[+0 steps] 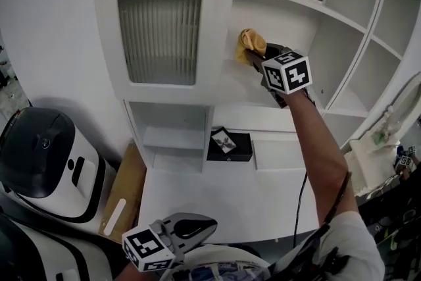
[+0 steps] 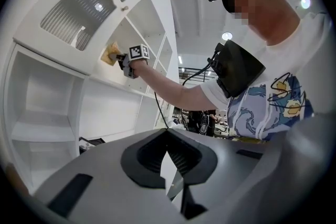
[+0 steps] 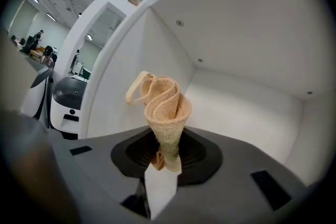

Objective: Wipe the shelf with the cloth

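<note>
1. Right tool (image 1: 260, 57) is clamped on the lower end of the tan cloth (image 1: 250, 42). Its jaws are closed tight round the bunched fabric, so the loose folds stick out ahead as a wiping pad.
2. It is raised into the open compartment just right of the ribbed-glass door (image 1: 160, 33), probably to bring the cloth onto the shelf (image 1: 245, 94). The folds look clear of the board, not yet pressing.
3. Left tool (image 1: 189, 228) hangs well below the door, near the person's body, with its jaws together on nothing, out of the way.
</note>
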The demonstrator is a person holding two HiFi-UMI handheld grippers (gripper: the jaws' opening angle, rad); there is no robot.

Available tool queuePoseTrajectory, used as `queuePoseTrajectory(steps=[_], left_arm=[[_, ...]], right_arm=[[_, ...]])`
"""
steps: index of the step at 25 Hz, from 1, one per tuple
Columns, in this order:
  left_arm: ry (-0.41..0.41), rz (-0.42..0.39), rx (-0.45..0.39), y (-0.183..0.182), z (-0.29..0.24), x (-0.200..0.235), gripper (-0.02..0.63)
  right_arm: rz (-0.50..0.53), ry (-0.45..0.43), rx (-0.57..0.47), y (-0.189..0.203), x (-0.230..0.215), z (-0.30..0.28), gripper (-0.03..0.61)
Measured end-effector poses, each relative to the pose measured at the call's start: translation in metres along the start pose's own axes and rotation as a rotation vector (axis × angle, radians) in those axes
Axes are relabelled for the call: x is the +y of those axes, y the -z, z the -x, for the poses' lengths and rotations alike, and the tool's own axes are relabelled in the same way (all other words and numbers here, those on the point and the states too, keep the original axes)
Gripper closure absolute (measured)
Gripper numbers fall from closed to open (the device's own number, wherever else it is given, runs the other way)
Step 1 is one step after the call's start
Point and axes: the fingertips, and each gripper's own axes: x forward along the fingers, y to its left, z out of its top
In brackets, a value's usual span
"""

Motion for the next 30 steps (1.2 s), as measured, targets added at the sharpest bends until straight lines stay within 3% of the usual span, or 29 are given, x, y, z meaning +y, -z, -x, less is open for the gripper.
queuePoseTrajectory(steps=[10,17,30], left_arm=[[-0.106,0.045,-0.005,-0.001,-0.018,0.011,0.601],[-0.156,0.070,0.005,0.003,-0.024,0.019,0.601],[-0.079,0.045,0.037,0.001,-0.056,0.014,0.601]], right_arm=[[0.018,-0.141,0.212,0.046,0.010,-0.097,0.465],[0.024,-0.170,0.296,0.076,0.005,-0.120,0.464],[0.014,0.051,0.431,0.149,-0.121,-0.049,0.464]])
